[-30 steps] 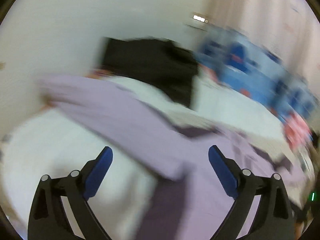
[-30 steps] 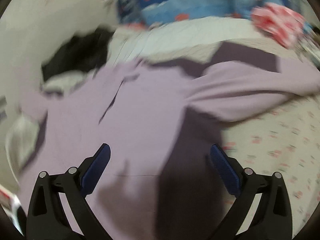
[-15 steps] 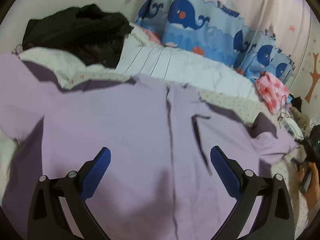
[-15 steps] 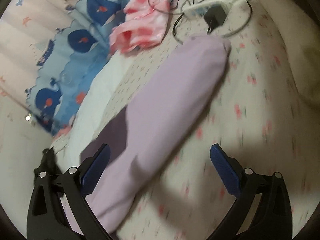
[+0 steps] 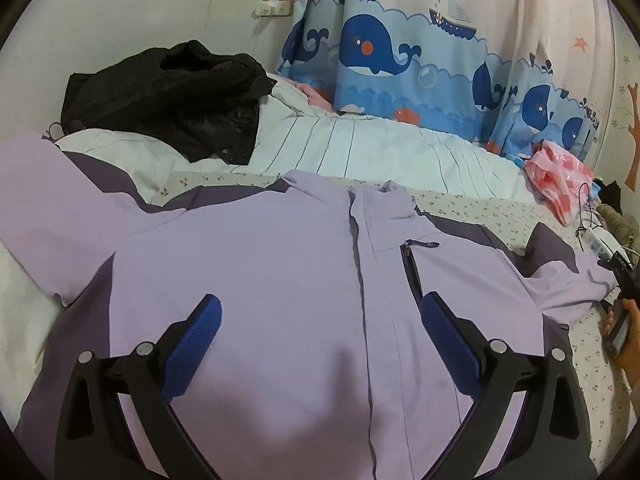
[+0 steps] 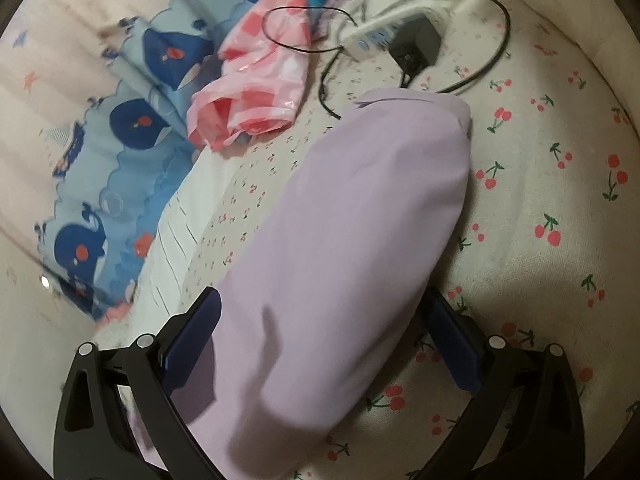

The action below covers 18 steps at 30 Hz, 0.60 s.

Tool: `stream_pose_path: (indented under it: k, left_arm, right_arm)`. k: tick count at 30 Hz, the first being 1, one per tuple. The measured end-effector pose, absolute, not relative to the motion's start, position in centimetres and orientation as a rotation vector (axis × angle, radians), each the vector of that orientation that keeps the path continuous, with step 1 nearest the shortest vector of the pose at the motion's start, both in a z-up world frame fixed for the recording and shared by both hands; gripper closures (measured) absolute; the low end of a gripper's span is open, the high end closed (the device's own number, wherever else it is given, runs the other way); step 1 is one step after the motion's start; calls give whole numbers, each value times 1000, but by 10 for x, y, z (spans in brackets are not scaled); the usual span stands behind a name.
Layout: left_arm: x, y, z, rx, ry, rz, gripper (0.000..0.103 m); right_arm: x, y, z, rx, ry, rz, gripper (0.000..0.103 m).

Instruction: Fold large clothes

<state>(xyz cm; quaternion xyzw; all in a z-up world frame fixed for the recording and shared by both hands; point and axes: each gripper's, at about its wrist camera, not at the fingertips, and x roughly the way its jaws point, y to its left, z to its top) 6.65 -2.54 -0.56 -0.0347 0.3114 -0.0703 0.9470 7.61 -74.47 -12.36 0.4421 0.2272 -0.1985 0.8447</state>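
We found the lilac jacket (image 5: pixel 280 280) spread front-up on the cherry-print bedsheet (image 6: pixel 540 208), zipper closed, darker purple panels at the shoulders. Our left gripper (image 5: pixel 318 320) hung over the chest, fingers spread wide and grasping nothing; the chest pocket zipper (image 5: pixel 412 268) lay just inside its right finger. Our right gripper (image 6: pixel 320 316) sat over one sleeve (image 6: pixel 360 240), which ran away from the camera toward a power strip (image 6: pixel 380 34) and a black adapter (image 6: pixel 416 46). Its fingers were also released, one on each side of the sleeve; whether they touched the cloth we could not tell. Beyond the jacket we noted a black garment (image 5: pixel 172 96) heaped on striped white bedding (image 5: pixel 360 148), a pink checked plastic bag (image 6: pixel 256 76), and a whale-print curtain (image 5: pixel 400 60).
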Motion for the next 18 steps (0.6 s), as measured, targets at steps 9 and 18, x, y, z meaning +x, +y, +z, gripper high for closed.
stream_pose_path:
  k: [9, 18]
  left_arm:
    - [58, -37, -1, 19, 578, -131, 7]
    - [57, -42, -4, 48, 577, -131, 7]
  right_arm:
    - [65, -733, -128, 885, 413, -395, 7]
    - [61, -735, -128, 902, 379, -376, 7]
